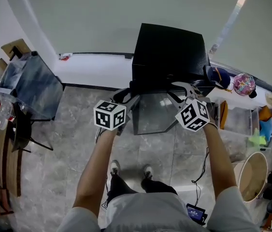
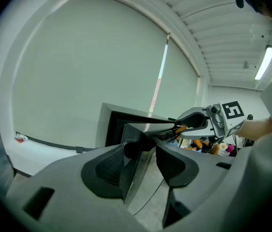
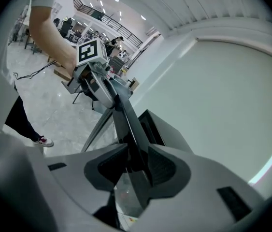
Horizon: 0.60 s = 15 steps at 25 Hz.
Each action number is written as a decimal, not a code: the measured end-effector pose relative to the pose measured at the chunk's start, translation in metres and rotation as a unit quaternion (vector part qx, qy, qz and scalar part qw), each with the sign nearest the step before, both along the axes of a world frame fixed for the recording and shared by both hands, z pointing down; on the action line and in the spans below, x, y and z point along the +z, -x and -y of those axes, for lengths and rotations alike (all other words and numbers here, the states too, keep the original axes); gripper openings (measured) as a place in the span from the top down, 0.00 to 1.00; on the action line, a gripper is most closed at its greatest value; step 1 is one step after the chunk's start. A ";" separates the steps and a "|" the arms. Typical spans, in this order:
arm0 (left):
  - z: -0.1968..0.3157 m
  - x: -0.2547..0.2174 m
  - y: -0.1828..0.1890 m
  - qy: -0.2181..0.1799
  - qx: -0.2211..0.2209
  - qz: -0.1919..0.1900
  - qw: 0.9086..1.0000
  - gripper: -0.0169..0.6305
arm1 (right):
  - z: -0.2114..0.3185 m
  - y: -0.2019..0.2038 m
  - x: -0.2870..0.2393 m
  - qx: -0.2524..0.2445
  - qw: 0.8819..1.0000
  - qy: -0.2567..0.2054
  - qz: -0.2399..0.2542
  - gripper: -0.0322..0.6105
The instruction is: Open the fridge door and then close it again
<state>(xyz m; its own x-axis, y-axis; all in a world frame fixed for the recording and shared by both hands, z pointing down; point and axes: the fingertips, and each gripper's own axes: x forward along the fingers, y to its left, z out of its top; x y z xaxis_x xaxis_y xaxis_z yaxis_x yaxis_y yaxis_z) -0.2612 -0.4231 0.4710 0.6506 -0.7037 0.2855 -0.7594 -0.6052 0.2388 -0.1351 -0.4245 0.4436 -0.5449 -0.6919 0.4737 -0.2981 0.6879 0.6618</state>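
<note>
The fridge door (image 1: 150, 114) stands swung open toward the near side, off the black fridge (image 1: 169, 52) by the far wall. The right gripper (image 3: 136, 164) is clamped on its top edge — the left gripper (image 2: 143, 161), further left, straddles that edge with slack jaws.

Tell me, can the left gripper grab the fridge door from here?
Probably yes: the left gripper has open jaws astride the fridge door at its top edge, nothing blocking; the right gripper grips it farther along.

1 fridge (image 1: 169, 52) w/ 1 door (image 1: 151, 114); 2 tools: L tool (image 1: 127, 96), R tool (image 1: 180, 92); 2 shoes (image 1: 115, 167); 1 bin (image 1: 251, 175).
</note>
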 end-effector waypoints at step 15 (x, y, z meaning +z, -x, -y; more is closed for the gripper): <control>0.042 0.003 0.003 0.004 0.066 0.012 0.998 0.68 | 0.032 0.003 0.000 0.080 0.997 0.010 0.009 0.76</control>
<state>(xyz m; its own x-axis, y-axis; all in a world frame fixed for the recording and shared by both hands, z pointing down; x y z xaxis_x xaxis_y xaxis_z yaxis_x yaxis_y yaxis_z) -0.2646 -0.4647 0.4739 0.7303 -0.6102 0.3071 -0.6789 -0.6980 0.2278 -0.1385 -0.4561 0.4432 -0.4377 -0.7608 0.4792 -0.4161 0.6439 0.6421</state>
